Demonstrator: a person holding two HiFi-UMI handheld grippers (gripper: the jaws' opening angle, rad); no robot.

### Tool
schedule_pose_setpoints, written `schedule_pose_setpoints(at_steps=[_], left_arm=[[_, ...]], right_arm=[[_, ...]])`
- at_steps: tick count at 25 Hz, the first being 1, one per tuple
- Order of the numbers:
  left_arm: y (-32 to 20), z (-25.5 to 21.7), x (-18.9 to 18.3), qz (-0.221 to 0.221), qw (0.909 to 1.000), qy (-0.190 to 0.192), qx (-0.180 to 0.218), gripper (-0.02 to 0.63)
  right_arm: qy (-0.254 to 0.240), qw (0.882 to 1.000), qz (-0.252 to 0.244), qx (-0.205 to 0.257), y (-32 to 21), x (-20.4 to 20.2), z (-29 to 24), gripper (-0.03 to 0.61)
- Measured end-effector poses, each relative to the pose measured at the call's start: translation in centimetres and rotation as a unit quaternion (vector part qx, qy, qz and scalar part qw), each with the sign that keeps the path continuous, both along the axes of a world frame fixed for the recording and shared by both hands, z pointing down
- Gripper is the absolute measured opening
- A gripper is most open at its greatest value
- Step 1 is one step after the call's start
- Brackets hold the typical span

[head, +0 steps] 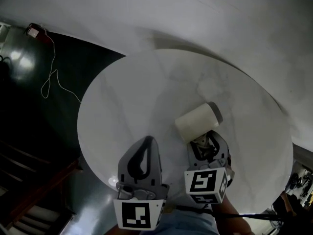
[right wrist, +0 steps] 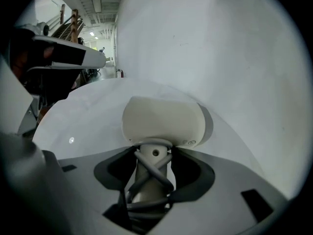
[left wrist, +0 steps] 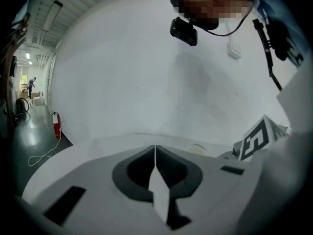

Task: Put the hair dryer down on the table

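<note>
Grey jaws of the right gripper (right wrist: 154, 156) clamp the cream hair dryer (right wrist: 164, 121) by its cord-wrapped handle, barrel just ahead over the white counter (head: 146, 82).
Left gripper (left wrist: 155, 153) alongside is closed, empty. Released tilted, the barrel could roll; the looped cord (right wrist: 146, 177) may snag the jaws.

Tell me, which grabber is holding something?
The right gripper: its jaws clamp the hair dryer by its handle. The left gripper is shut with nothing between its jaws.

Over table (head: 122, 97): hair dryer (head: 198, 121) in right claw (head: 208, 146); left claw (head: 147, 142) just beside, on its L.
</note>
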State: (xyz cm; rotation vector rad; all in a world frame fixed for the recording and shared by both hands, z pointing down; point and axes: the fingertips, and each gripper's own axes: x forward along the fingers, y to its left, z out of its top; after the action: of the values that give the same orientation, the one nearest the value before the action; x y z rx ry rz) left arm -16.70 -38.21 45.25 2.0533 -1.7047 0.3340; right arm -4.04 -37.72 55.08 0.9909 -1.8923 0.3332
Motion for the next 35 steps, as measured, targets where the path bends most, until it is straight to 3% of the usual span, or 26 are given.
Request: schedule_pose_setpoints(at_steps=[11, 18, 21, 26, 30, 35], left_arm=[[2.9, -3.8, -0.6, -0.006, 0.9993, 0.000, 0.036, 0.012], [4.1, -8.2, 0.4, 0.019, 0.9952, -0.015, 0.095, 0.012], [4.6, -10.6, 1.9, 0.041, 0.9915, -0.018, 0.122, 0.012], [5.6, -14.0, 5.3, 0.085, 0.9868, -0.012, 0.137, 0.012], [5.9, -17.2, 7.1, 0.106, 0.9794, -0.009, 0.172, 0.012], [6.4, -20.1, 8.2, 0.120, 0.9696, -0.013, 0.213, 0.012]], right_arm=[[-0.043, 0.999, 0.026, 0.010, 0.5, 0.7, -2.1, 0.252], [-0.110, 0.990, 0.042, 0.080, 2.0, 0.5, -8.8, 0.252], [-0.177, 0.976, 0.052, 0.119, 2.8, 0.6, -13.0, 0.220], [-0.256, 0.941, 0.080, 0.204, 3.9, 2.2, -20.3, 0.063], [-0.263, 0.924, 0.083, 0.266, 4.8, 2.5, -24.9, 0.029], [-0.275, 0.909, 0.078, 0.303, 6.3, 2.5, -27.8, 0.014]])
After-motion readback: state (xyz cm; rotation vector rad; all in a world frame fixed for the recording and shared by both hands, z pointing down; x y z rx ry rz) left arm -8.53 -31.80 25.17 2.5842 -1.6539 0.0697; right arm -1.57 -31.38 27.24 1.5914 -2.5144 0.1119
